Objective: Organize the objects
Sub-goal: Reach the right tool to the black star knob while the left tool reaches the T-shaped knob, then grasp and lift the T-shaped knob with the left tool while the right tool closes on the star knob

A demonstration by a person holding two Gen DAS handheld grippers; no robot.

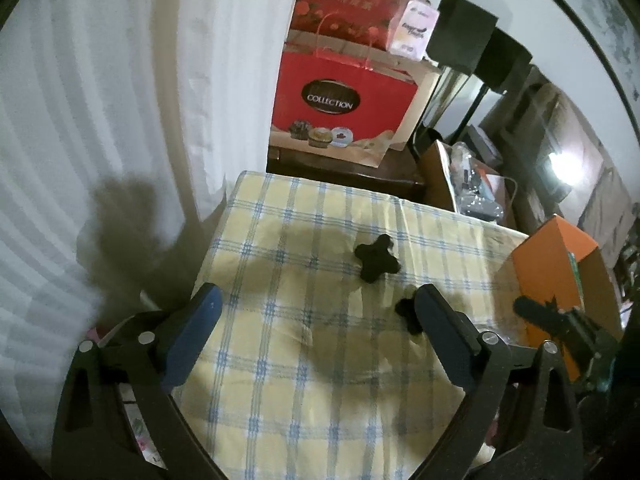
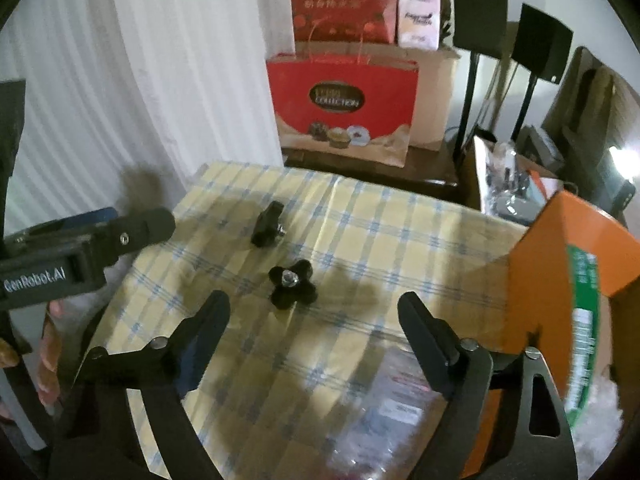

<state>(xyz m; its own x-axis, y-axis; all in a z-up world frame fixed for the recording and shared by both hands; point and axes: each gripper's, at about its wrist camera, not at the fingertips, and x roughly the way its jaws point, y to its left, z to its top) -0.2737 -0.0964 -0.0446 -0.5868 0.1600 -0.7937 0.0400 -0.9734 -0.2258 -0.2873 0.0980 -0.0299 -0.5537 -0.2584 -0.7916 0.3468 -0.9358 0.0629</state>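
Knobs, two black star-shaped ones, are lying loose on the checked tablecloth (image 2: pixel 360 240): the near knob (image 2: pixel 292 283) screw-up, the far knob (image 2: pixel 267 224) tipped sideways. Neither is sitting in the orange box (image 2: pixel 560 264) standing at the right, so sorting seems barely begun. Both the left gripper (image 1: pixel 316 308) and right gripper (image 2: pixel 314 312) are hovering above the cloth, fingers spread wide, holding nothing.

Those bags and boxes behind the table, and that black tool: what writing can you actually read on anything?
"COLLECTION": on the dark oval of the red gift bag.
"GenRobot.AI": on the side of the left gripper.
Chinese characters on the upper red bag: too blurred to read.
Pink box: script print, unreadable.
Orange box: green label text, smeared.
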